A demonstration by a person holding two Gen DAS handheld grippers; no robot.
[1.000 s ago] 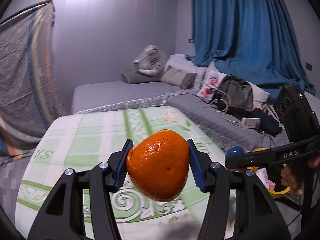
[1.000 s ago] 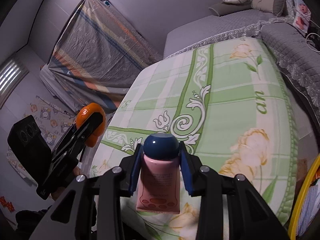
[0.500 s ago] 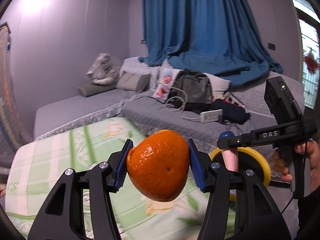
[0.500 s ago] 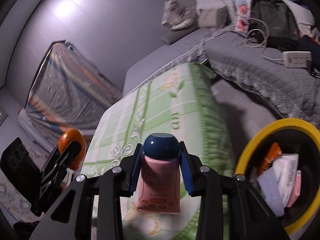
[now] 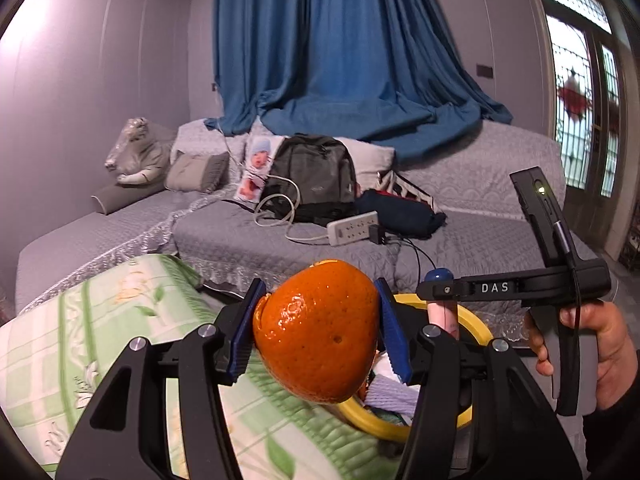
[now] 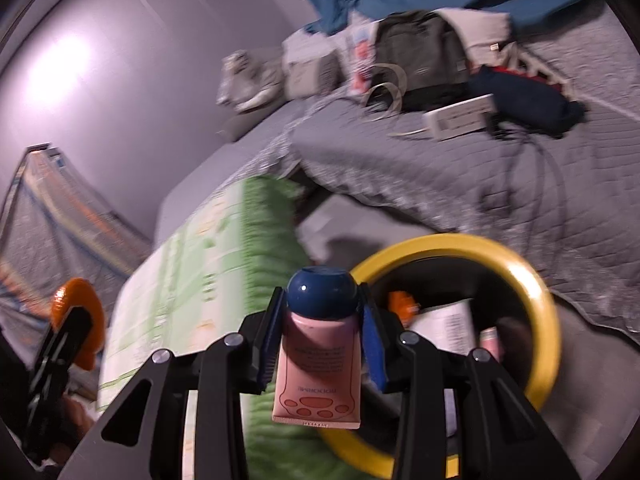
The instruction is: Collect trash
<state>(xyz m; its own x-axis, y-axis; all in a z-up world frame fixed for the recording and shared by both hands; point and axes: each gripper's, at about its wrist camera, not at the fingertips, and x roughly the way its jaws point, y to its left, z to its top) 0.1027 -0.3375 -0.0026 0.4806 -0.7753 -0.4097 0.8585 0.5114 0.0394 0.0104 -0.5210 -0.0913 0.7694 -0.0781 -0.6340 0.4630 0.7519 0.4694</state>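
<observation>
My left gripper (image 5: 318, 332) is shut on an orange (image 5: 316, 332) and holds it in the air, just left of and above the yellow-rimmed trash bin (image 5: 478, 320). My right gripper (image 6: 320, 340) is shut on a pink tube with a blue cap (image 6: 318, 344), held over the left edge of the same bin (image 6: 540, 292). The bin holds paper and wrappers (image 6: 444, 320). In the left wrist view the right gripper (image 5: 440, 292) hangs over the bin with the tube (image 5: 440, 312) pointing down. The orange also shows at the left of the right wrist view (image 6: 78, 312).
A green patterned mattress (image 5: 80, 328) lies left of the bin. Behind it a grey sofa (image 5: 460, 240) carries a backpack (image 5: 316, 176), a power strip (image 5: 352, 228), cables and cushions. Blue curtains (image 5: 340, 60) hang behind. A glass door (image 5: 580, 100) is at right.
Both grippers swung right, away from the green mattress toward the yellow bin. The bin has come into full view below the right gripper. Both keep their hold.
</observation>
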